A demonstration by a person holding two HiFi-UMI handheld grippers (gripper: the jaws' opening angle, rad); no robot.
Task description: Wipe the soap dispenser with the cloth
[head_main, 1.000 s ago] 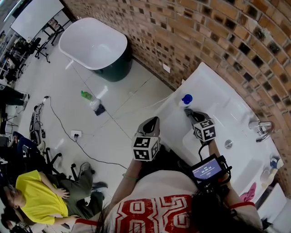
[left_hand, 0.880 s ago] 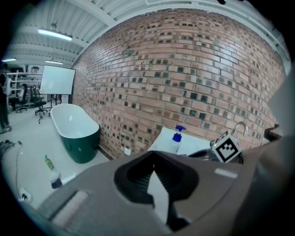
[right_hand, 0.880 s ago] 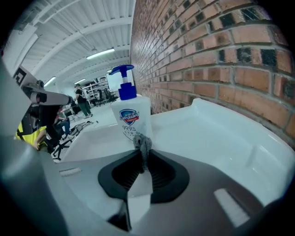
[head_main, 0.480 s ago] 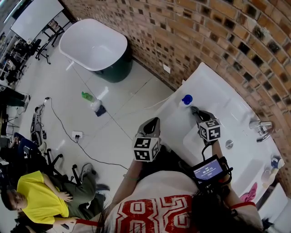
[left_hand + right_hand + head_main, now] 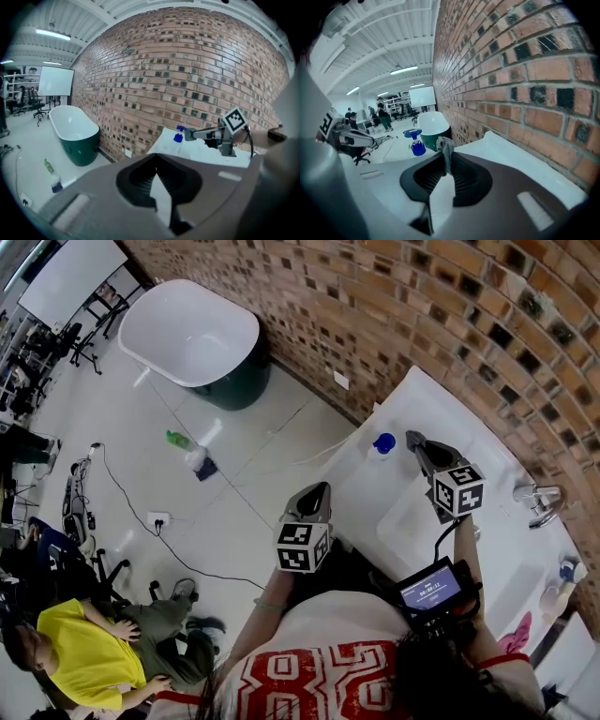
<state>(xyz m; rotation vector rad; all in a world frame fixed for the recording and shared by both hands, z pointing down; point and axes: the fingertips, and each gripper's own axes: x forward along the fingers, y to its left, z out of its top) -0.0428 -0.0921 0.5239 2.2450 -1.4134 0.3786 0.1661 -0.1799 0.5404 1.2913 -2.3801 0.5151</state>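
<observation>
While right gripper clamps grey cloth near soap dispenser | left gripper jaws together, nothing held

Looked like a research lab or demo hall w/ a bathroom mock-up. Brick wall & white sink surface w/ tap sat right by the right gripper. Well beyond the left gripper: freestanding tub on open floor, whiteboard, office chairs, loose cables. Strip lights overhead.
</observation>
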